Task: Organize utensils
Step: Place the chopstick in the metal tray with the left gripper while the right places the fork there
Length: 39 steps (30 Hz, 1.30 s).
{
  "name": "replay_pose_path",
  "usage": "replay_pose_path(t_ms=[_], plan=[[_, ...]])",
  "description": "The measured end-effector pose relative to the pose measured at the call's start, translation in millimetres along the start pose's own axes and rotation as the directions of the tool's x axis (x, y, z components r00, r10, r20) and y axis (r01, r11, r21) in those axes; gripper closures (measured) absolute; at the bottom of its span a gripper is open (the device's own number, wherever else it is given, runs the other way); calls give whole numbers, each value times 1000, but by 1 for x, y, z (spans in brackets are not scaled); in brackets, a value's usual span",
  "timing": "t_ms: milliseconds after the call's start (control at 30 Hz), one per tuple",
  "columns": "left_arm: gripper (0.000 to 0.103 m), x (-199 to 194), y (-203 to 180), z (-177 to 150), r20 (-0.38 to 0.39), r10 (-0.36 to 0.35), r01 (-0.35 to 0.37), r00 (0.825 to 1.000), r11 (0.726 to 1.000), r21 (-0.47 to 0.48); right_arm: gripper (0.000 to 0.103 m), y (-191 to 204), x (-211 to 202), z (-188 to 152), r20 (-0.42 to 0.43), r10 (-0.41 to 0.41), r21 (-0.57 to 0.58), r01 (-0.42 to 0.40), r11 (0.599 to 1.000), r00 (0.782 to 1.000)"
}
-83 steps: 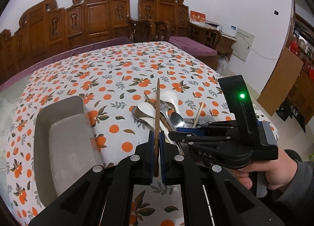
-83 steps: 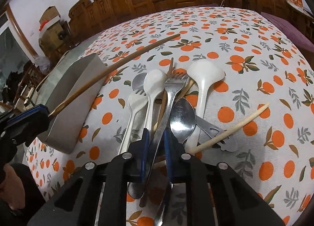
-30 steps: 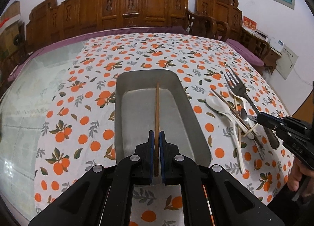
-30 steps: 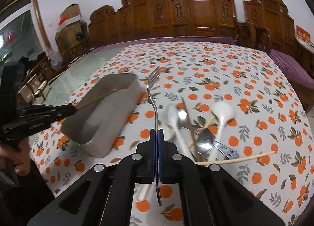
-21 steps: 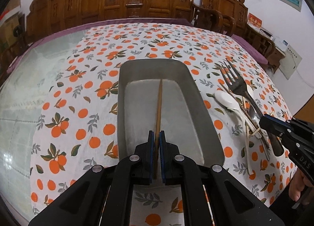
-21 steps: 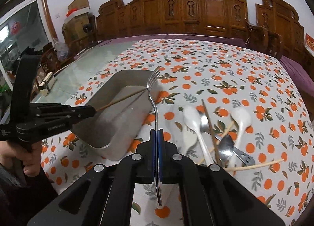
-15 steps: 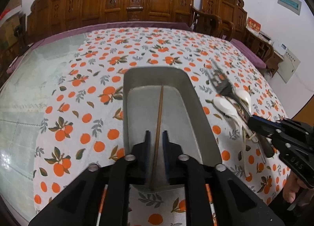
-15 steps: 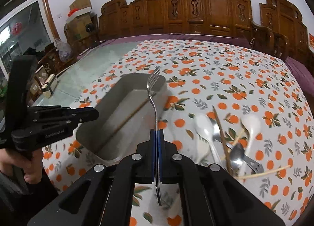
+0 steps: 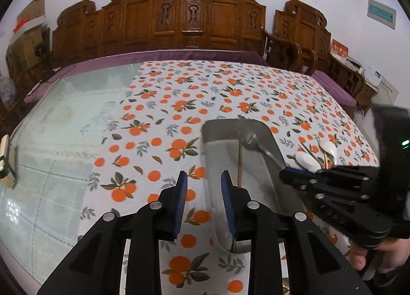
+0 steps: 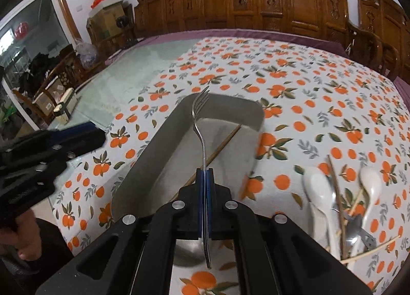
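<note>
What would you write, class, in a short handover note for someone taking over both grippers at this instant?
Left gripper: open, nothing between the jaws, which have just been opening; it sits beside the metal tray.
Right gripper: shut on the metal fork, held over the tray, tines pointing away.
Done: one brown chopstick lies loose in the tray.
Left: release the fork into the tray, then move the pile on the orange-print tablecloth, to the right of the tray: white spoons, more chopsticks and some metal pieces, overlapping each other.
</note>
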<state>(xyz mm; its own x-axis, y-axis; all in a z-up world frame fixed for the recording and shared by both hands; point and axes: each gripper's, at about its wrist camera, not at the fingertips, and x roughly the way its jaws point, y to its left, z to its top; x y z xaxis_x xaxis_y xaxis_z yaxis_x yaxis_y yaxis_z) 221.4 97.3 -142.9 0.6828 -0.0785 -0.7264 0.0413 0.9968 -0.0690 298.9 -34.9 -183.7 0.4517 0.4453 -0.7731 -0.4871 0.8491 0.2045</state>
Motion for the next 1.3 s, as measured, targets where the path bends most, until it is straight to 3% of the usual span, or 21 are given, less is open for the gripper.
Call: replay_pose_path(t_ms=[467,733,1067,1300], plan=[[74,-4,11,3,13,0,0,1000,1000,-22,100,22,52,1,-99,-25,-29,23,999,995],[74,-3,12,2,7,2,-2,1000,1000,-23,96,27,54,0,-82,-3,-45,0,999,997],[72,-2,3,1,8,-7,7,1000,1000,-6,96,3,-3,1,38,13,-49,-11,999,999],[62,-1,-27,0,17,-44,43,999,998,35,96,-45,-72,-14,131,-87,-49,94,994,988]])
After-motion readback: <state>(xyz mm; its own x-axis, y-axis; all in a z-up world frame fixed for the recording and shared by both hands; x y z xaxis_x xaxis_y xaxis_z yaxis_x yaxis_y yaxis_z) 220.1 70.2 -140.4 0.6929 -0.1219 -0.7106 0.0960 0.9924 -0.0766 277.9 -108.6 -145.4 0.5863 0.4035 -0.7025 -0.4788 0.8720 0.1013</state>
